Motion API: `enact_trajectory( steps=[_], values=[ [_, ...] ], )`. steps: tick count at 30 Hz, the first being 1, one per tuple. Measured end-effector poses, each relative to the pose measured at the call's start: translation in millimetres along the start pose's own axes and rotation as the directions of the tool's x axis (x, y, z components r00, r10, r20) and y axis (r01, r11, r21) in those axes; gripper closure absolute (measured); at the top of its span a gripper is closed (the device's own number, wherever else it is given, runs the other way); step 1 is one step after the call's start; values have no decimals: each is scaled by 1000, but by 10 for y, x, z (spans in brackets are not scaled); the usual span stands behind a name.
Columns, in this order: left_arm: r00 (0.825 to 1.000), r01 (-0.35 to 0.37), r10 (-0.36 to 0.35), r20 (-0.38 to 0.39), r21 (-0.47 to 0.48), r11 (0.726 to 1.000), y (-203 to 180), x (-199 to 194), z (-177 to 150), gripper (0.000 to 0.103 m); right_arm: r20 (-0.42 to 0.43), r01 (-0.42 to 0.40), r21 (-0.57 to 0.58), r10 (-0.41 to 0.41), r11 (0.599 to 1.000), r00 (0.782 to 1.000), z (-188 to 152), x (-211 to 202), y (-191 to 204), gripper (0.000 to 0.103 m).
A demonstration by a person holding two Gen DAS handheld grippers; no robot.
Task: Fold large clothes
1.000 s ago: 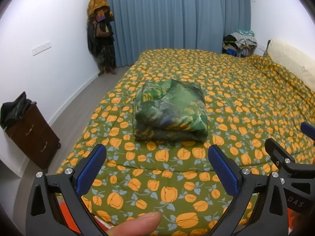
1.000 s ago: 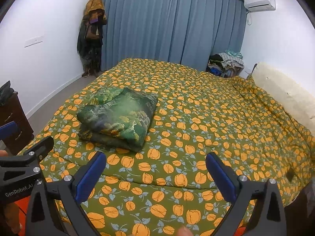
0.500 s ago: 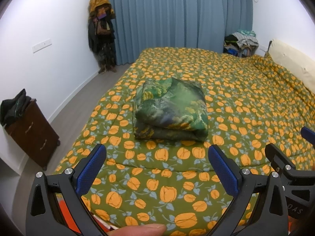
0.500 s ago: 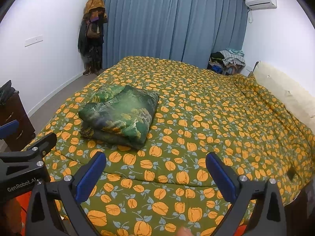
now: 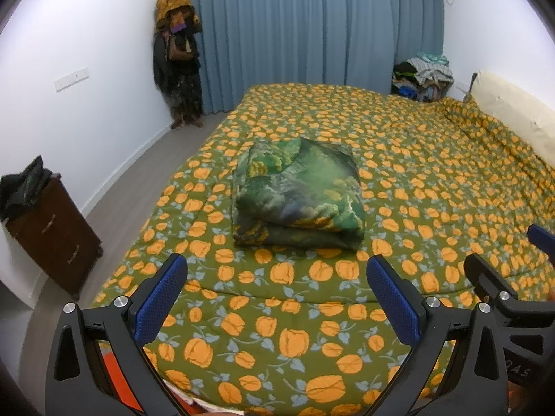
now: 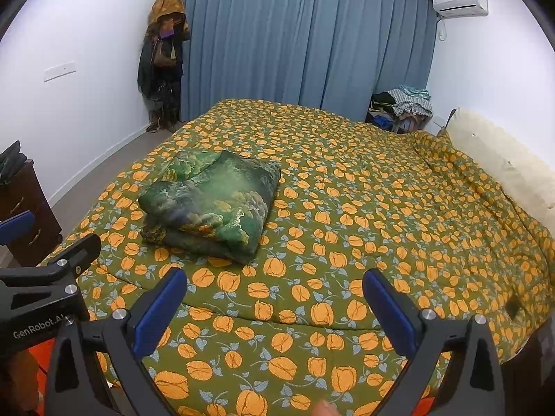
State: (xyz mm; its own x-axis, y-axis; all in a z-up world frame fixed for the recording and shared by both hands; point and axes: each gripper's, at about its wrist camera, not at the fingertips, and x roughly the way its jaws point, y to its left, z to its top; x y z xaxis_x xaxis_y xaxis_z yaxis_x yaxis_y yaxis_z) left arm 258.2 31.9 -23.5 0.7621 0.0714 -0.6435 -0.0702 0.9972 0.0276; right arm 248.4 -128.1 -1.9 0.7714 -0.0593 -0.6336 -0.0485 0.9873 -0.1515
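The folded green garment point(image 5: 298, 190) lies on the bed point(image 5: 433, 180) well ahead of both released, empty tools, dead ahead of the left tool point(image 5: 277, 291) and up-left of the right tool point(image 6: 275, 298), so the left looks nearer.

A wide bed point(image 5: 433, 159) covered by an olive quilt printed with orange flowers. A folded green patterned cloth bundle point(image 5: 298, 194) lies on it, toward its near left part. A cream pillow point(image 6: 503, 159) lies along its far-right edge.
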Motion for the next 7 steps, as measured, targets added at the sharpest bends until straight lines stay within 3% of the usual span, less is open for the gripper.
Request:
enact_trajectory(
  steps=[7],
  values=[
    [1000, -18, 18, -1, 13, 1000, -41, 4, -17, 0, -2, -1, 4, 1, 1000, 1000, -4, -4, -21, 0]
  ],
)
